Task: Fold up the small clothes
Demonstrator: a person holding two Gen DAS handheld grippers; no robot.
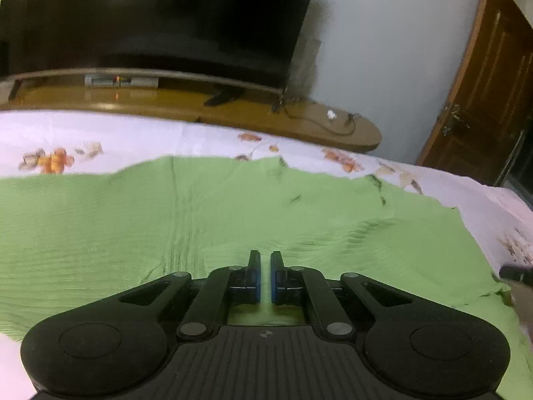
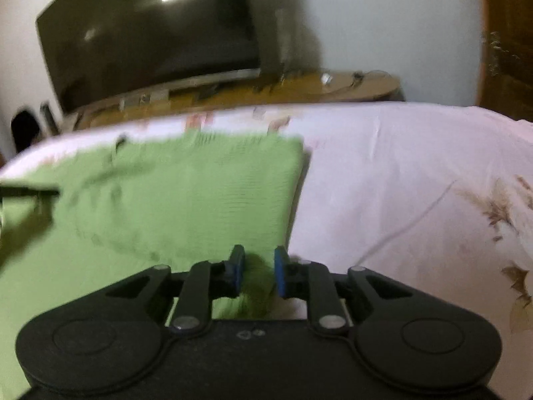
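Observation:
A light green ribbed garment (image 1: 233,206) lies spread flat on a white floral bedsheet (image 1: 133,133). My left gripper (image 1: 265,260) is over its near edge, jaws almost closed with a thin strip of green fabric between the blue pads. In the right wrist view the garment (image 2: 186,193) fills the left half. My right gripper (image 2: 259,260) is at its near right corner, jaws partly closed on a bunched fold of the green fabric. The right view is blurred.
A dark television (image 1: 160,20) stands on a low wooden stand (image 1: 299,123) beyond the bed. A brown wooden door (image 1: 483,93) is at the right. The bedsheet (image 2: 399,183) extends to the right of the garment. The other gripper's tip (image 1: 516,273) shows at the right edge.

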